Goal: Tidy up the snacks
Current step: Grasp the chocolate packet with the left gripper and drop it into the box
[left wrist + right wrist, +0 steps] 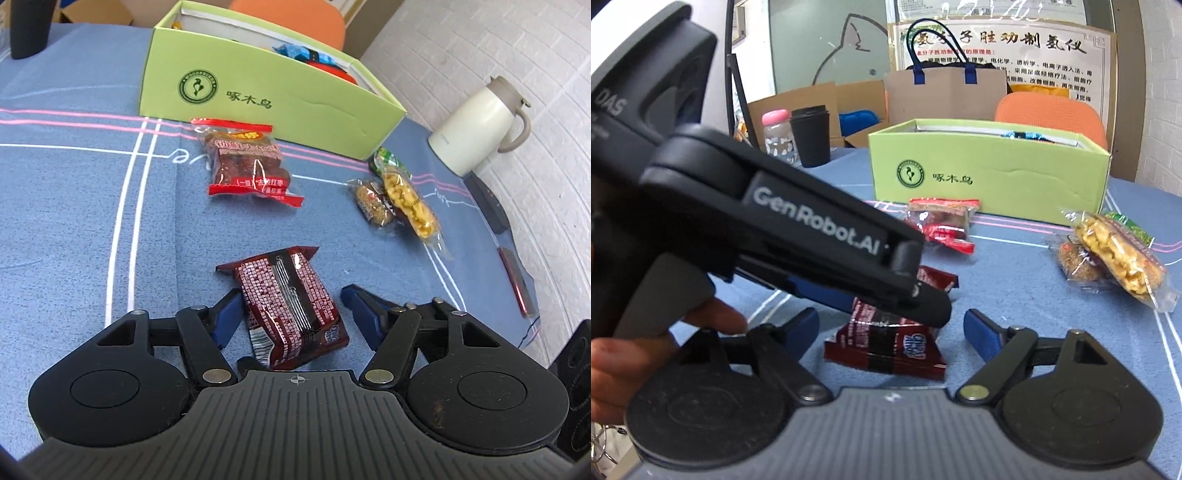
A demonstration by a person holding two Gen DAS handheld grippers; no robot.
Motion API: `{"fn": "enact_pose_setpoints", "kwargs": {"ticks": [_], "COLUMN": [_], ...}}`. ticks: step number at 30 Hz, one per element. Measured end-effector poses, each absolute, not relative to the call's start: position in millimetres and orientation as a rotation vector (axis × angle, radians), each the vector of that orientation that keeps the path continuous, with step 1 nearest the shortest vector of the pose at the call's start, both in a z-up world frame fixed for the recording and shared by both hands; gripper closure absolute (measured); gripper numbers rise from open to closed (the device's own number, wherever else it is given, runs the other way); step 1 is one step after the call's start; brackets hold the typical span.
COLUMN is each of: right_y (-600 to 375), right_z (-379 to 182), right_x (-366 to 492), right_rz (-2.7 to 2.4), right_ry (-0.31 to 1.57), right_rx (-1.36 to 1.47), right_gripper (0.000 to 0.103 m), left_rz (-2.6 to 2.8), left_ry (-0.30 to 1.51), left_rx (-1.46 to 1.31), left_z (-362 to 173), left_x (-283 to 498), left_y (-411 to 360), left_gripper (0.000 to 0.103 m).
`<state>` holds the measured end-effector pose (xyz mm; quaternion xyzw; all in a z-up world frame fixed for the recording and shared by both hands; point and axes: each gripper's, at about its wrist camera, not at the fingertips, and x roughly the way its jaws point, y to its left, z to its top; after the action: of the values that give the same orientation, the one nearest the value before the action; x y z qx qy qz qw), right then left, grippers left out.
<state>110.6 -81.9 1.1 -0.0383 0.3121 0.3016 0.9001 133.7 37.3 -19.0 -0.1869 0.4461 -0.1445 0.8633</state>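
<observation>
Dark red was the snack packet (291,306) that lay on the blue cloth (74,221) between the spread fingers of our left gripper (291,306). One finger touched its side; the other stood apart, so the tongs were wide and held nothing. Our right gripper (890,328) was wide too, with the same packet (886,350) in front of it. White letters on the left tool read "GenRobot.AI". Behind sat the green box (258,96), open on top, with a round green mark and the words 啄木鸟. A red date packet (247,162) lay just before the box. Two clear packets (395,199) lay together near a white jug (476,129).
</observation>
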Motion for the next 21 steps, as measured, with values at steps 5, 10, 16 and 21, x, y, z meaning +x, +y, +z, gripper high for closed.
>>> {"fn": "enact_pose_setpoints", "kwargs": {"ticks": [5,10,16,21], "right_y": [-74,-71,-43,-15], "right_z": [5,47,92,105], "right_x": [103,114,186,264], "right_rz": [0.64,0.645,0.65,0.675], "right_ry": [0.636,0.551,0.434,0.434], "right_rx": [-0.125,-0.144,-0.193,-0.209], "right_gripper": [0.028,0.028,0.028,0.028], "left_rz": [-0.32,-0.372,-0.372,-0.304], "left_ry": [0.91,0.818,0.688,0.671], "left_rx": [-0.354,-0.405,-0.379,-0.36], "left_z": [-17,18,74,97], "left_x": [128,133,198,272], "left_y": [38,50,71,92], "left_gripper": [0.076,0.076,0.076,0.076]}}
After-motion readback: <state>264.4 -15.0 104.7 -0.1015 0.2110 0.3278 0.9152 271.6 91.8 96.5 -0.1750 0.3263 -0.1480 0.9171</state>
